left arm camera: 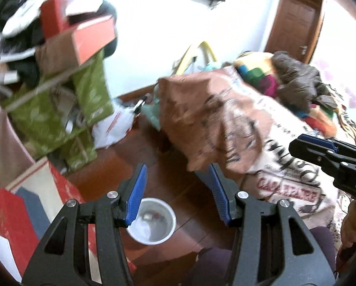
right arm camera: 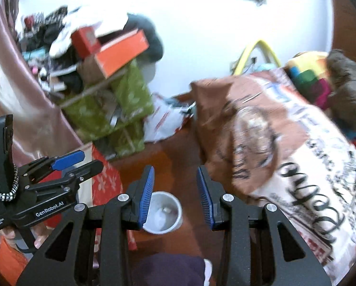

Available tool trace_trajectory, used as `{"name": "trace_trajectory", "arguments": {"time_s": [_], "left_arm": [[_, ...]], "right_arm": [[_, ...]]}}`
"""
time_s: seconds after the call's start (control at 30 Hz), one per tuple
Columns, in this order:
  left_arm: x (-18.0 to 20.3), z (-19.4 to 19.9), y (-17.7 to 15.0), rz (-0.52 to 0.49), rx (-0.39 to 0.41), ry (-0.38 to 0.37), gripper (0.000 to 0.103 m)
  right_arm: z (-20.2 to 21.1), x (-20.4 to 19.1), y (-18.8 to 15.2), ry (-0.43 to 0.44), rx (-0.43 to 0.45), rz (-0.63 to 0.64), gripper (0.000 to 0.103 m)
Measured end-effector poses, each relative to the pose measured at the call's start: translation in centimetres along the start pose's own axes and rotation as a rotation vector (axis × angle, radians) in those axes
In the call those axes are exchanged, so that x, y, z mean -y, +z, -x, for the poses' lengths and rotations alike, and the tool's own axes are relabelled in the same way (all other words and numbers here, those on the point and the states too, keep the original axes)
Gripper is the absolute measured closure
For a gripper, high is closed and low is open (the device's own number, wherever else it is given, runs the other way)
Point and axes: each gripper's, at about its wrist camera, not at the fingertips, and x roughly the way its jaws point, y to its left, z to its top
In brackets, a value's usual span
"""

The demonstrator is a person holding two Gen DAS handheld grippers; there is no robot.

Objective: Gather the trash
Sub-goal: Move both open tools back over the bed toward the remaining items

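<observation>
At the left edge of the dark red-brown wooden floor (left arm camera: pixel 173 178) stands a red and white printed carton (left arm camera: pixel 23 205), with a leaning stack of green leaf-patterned boxes (left arm camera: pixel 58 109) behind it, topped by an orange cardboard shoebox (left arm camera: pixel 92 38) and dark clothing. A crumpled white plastic bag (left arm camera: pixel 113 126) lies on the floor against the stack's right side. The left gripper (left arm camera: pixel 178 190) hangs above the floor with its blue-padded jaws partly apart and nothing between them. Below it, on bare floor near the carton, stands the white round waste bin (left arm camera: pixel 154 221), upright, with small scraps visible inside. The right gripper (right arm camera: pixel 175 190) hangs over the same bin, its jaws parted more narrowly and likewise empty. Along the floor's right edge lies a brown and cream printed quilt (left arm camera: pixel 244 124), piled with multicoloured fabric.
</observation>
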Motion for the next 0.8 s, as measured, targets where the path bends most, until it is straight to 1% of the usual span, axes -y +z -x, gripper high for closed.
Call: {"name": "trace_trajectory", "arguments": {"time_s": [0.1, 0.2, 0.3, 0.37, 0.4, 0.43, 0.47, 0.53, 0.7, 0.8], "left_arm": [[3.4, 1.8, 1.2, -0.056, 0.045, -0.017, 0.051], [6.3, 3.0, 1.9, -0.098, 0.075, -0.041, 0.048], [9.5, 3.7, 2.5, -0.144, 0.100, -0.071, 0.047], [11.5, 3.9, 2.8, -0.171, 0.112, -0.094, 0.043], [12.7, 3.9, 3.0, -0.185, 0.117, -0.108, 0.043], [14.0, 3.7, 3.2, -0.200, 0.120, -0.124, 0.042], [14.9, 3.6, 3.1, -0.209, 0.120, -0.135, 0.041], [17.2, 3.0, 3.4, -0.234, 0.112, -0.168, 0.040], [23.4, 0.5, 3.4, -0.313, 0.077, -0.244, 0.039], [27.6, -1.4, 3.1, -0.361, 0.046, -0.286, 0.039]], "right_arm": [[3.0, 2.2, -0.3, -0.037, 0.055, -0.036, 0.070], [5.5, 4.3, -0.9, -0.077, 0.092, -0.069, 0.070], [7.7, 6.5, -1.6, -0.142, 0.130, -0.098, 0.069], [9.1, 8.1, -2.0, -0.189, 0.150, -0.112, 0.069], [9.8, 8.8, -2.3, -0.216, 0.160, -0.117, 0.068], [10.4, 9.5, -2.6, -0.247, 0.171, -0.122, 0.063], [11.1, 10.1, -2.9, -0.279, 0.186, -0.129, 0.055], [12.4, 11.6, -3.6, -0.322, 0.214, -0.151, 0.051], [14.7, 16.2, -5.5, -0.407, 0.224, -0.247, 0.051], [15.3, 19.6, -7.0, -0.452, 0.209, -0.314, 0.051]]}}
